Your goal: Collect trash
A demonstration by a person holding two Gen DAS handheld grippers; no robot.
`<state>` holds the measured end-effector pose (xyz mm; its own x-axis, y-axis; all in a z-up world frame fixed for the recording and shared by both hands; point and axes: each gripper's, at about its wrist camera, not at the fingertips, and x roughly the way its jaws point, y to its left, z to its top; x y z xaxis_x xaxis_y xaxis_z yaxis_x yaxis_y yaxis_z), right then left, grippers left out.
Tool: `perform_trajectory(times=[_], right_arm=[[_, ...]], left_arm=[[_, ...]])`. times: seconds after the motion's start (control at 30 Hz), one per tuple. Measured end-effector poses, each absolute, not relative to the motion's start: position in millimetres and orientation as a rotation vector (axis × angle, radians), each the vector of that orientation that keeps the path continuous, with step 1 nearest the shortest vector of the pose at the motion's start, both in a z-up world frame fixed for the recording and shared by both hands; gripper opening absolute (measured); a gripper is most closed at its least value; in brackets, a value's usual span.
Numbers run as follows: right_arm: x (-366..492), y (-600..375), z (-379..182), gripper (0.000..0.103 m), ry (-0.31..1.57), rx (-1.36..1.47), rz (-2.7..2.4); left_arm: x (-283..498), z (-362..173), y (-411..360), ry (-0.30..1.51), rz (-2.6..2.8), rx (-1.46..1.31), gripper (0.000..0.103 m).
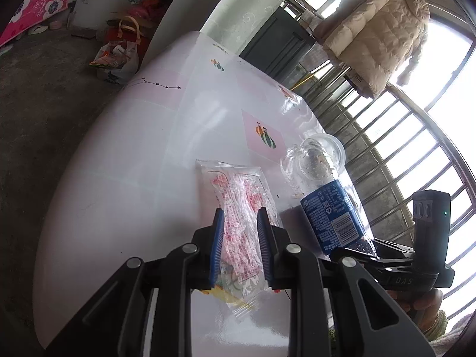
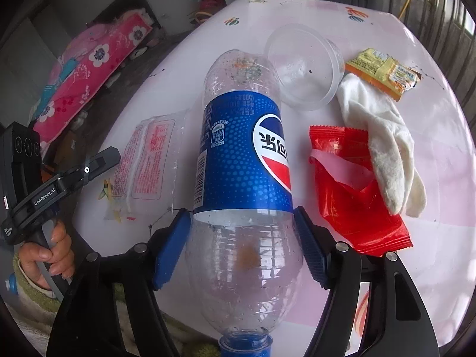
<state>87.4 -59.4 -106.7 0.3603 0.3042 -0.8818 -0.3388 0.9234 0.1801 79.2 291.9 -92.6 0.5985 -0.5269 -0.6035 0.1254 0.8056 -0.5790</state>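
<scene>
My left gripper [image 1: 238, 217] has its blue pads on both sides of a clear snack wrapper with red print [image 1: 238, 196] that lies on the white table [image 1: 125, 154]; the jaws look closed on it. My right gripper [image 2: 242, 226] is shut on an empty Pepsi bottle [image 2: 244, 148] with a blue label, cap end toward the camera. The bottle also shows in the left wrist view [image 1: 330, 208]. The wrapper also shows in the right wrist view [image 2: 148, 160], left of the bottle.
A clear plastic cup [image 2: 303, 65] lies on its side beyond the bottle. A red wrapper [image 2: 351, 190], a white cloth [image 2: 383, 136] and a yellow-orange packet [image 2: 383, 71] lie to the right. A bag of rubbish [image 1: 119, 56] stands on the floor past the table.
</scene>
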Motion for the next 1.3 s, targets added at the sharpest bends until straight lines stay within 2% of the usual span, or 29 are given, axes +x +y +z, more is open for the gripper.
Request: perform_trajectory(times=[0.63,0.93,1.07,1.3], right_arm=[[87.7,-48.8,-102.6,0.063,1.143,-0.036,0.547],[87.2,-57.1,-104.1,0.063,1.140,-0.011,0.573],[86.8,-62.4,-104.1,0.063,1.136,0.003,0.586],[86.0,-80.8,-103.6,0.063,1.132,0.040,0.597]], left_arm=[[85.3,-97.9,296.1,0.887,-0.535,-0.681,0.022],[90.8,-110.2,289.3,0.961,-0.512,-0.696,0.021],[91.8,-112.0,288.0,0.964,-0.497,-0.694,0.008],[90.1,-106.9,278.2,0.935,-0.467,-0.610,0.004]])
